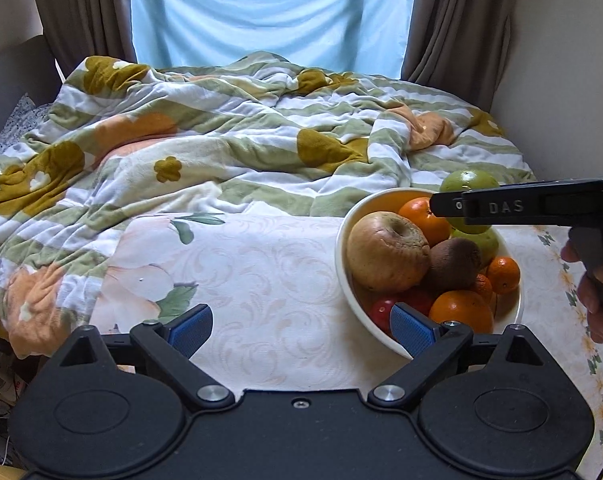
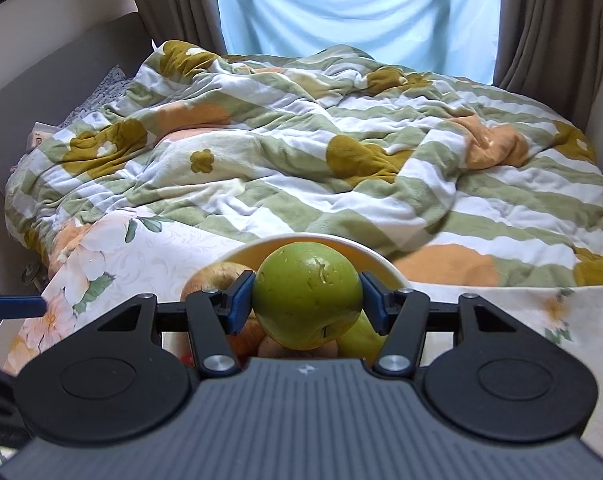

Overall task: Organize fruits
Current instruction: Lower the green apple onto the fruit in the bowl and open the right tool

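Note:
A white bowl on the floral cloth holds a wrinkled tan apple, a kiwi, oranges, small tangerines, a red tomato and green apples. My right gripper is shut on a green apple and holds it over the bowl; from the left wrist view its finger crosses that apple. My left gripper is open and empty, low over the cloth, its right finger at the bowl's near rim.
A rumpled striped flower blanket covers the bed behind the floral cloth. Brown curtains and a bright window lie beyond. The person's hand holds the right gripper at the right edge.

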### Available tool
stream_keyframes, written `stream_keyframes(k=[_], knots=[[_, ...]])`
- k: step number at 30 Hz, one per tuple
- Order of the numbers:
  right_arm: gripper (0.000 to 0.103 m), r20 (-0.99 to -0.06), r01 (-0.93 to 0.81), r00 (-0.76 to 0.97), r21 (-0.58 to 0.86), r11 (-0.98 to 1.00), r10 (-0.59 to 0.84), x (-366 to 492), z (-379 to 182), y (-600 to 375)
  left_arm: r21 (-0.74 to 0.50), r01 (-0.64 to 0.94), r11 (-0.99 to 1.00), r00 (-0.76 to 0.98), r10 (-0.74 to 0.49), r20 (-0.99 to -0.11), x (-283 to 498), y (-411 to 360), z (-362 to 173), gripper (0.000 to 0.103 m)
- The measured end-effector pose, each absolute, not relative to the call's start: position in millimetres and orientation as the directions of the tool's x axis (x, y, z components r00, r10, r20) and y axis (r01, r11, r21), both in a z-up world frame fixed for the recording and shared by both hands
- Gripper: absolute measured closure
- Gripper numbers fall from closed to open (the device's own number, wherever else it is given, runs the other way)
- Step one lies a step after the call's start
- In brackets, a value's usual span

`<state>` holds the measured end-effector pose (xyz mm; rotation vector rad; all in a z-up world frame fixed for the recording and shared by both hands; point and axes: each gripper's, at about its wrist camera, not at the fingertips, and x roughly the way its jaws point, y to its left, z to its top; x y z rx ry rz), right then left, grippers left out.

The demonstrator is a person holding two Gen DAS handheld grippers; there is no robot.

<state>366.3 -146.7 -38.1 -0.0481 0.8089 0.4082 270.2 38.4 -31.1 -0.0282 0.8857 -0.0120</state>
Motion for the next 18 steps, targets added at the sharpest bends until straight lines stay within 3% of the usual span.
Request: stream_keyframes(k=[14, 16, 18], knots=[[0.031, -0.703, -0.345, 0.633, 0.119, 0.931, 0.325, 374.6, -60.4, -133.0, -0.025, 0.020, 0.999, 0.643, -0.032, -0.766, 263.1, 52.9, -35.4, 0.005], [0.027, -0.684, -0.355, 0.646, 0.123, 0.927, 0.339, 372.1, -60.9, -133.1, -0.023, 0.017, 1.000, 0.644, -0.028, -0.764, 262.4, 53.4, -35.9, 0.005], [0.008, -0.664, -0.365, 0.661, 0.120, 0.923, 0.348, 369.1, -58.3, -132.4, -0.029, 0.016, 0.999, 0.648, -0.032, -0.761, 260.8, 54.0, -37.5, 0.005]])
